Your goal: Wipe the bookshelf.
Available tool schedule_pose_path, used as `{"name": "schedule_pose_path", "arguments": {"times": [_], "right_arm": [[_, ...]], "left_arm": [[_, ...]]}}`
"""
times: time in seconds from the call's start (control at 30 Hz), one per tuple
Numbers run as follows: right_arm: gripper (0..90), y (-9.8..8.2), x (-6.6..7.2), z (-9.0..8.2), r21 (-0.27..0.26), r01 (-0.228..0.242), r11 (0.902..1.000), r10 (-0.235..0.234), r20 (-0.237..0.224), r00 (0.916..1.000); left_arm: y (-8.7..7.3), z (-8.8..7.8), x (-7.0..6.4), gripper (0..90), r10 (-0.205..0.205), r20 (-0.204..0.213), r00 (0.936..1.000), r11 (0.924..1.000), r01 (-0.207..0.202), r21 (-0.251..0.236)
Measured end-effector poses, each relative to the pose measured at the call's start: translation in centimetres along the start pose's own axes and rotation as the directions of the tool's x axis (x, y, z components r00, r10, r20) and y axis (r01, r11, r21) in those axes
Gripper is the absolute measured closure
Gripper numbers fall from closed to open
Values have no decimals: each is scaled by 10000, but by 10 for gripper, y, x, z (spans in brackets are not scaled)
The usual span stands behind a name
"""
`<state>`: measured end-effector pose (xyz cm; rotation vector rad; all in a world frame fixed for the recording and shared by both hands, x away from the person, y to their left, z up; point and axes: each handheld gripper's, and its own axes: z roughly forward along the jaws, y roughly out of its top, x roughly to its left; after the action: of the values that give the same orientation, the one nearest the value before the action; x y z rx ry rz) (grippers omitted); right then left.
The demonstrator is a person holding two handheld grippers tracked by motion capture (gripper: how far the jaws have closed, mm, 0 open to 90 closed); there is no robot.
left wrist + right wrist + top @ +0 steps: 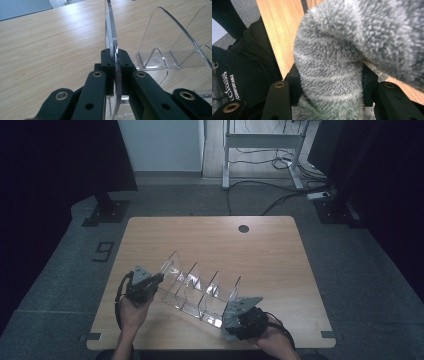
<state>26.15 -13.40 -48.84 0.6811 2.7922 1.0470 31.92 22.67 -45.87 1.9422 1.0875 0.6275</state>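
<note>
A clear acrylic rack (200, 292) with several upright dividers lies slantwise on the wooden table (210, 240). My left gripper (157, 281) is at the rack's left end. In the left gripper view this gripper (117, 62) is shut on the edge of a clear end panel (111, 35), pinched thin between the pads. My right gripper (231, 326) is at the rack's near right end, by the table's front edge. It is shut on a grey fluffy cloth (337, 50), which bulges between its jaws and above them. A bit of the cloth (227, 336) pokes out under the gripper.
More curved clear dividers (172, 42) stand right of the pinched panel. The table's front edge (279, 37) and the person's dark clothing (237, 75) lie behind the cloth. A cable hole (243, 228) sits at the table's far side. Stand bases and cables are on the floor beyond.
</note>
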Motion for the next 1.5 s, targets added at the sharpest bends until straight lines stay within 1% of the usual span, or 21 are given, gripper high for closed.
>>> {"name": "schedule_pose_path", "arguments": {"times": [0.1, 0.37, 0.43, 0.53, 0.63, 0.73, 0.77, 0.8, 0.87, 1.07, 1.2, 1.37, 1.4, 1.5], "right_arm": [[502, -1, -3, 0, -92, -133, 9999, 132, -69, 9999], [502, -3, -15, 0, -232, -400, 9989, 405, 208, 9990], [501, -3, -19, -1, -286, -513, 9983, 524, 383, 9979], [502, -3, -26, -1, -360, -660, 9972, 676, 449, 9967], [502, -3, -33, -1, -433, -933, 9947, 953, 462, 9944], [501, -3, -37, -1, -525, -1085, 9927, 1114, 563, 9922], [502, -3, -39, -1, -537, -1048, 9930, 1078, 550, 9927], [501, -3, -40, -1, -568, -1145, 9918, 1179, 613, 9911], [501, -3, -42, -1, -593, -1201, 9910, 1237, 619, 9904], [502, -3, -52, 0, -751, -1592, 9844, 1641, 641, 9844], [501, -3, -60, 1, -890, -1954, 9767, 2018, 689, 9770], [501, -3, -68, 1, -931, -2168, 9718, 2249, 867, 9705], [501, -3, -70, 1, -949, -2158, 9718, 2241, 886, 9705], [501, -2, -75, 1, -991, -2278, 9687, 2376, 1021, 9660]], "left_arm": [[0, 0, 0, 858, 2, 26, 10000, 10000, -2, 6], [0, 0, 1, 858, 13, 61, 10000, 10000, -14, 10], [0, 0, 1, 858, 7, 75, 10000, 10000, -7, 20], [0, 0, 1, 858, 3, 82, 10000, 10000, -3, 30], [0, 0, 1, 858, 7, 84, 10000, 10000, -7, 36], [0, 0, 1, 858, 7, 75, 10000, 10000, -7, 38], [0, 0, 1, 857, 9, 72, 10000, 10000, -9, 41], [0, 0, 1, 857, 17, 64, 10000, 10000, -17, 52], [0, 0, 1, 857, 14, 55, 10000, 10000, -15, 45], [1, 0, 0, 855, 31, 38, 10000, 10000, -31, 58], [1, 0, 0, 855, 33, 20, 10000, 10000, -33, 65], [1, 1, 0, 854, 24, -7, 10000, 10000, -24, 57], [1, 1, -1, 854, 21, -20, 10000, 10000, -21, 54], [1, 1, -1, 853, 18, -27, 10000, 10000, -18, 57]]}}
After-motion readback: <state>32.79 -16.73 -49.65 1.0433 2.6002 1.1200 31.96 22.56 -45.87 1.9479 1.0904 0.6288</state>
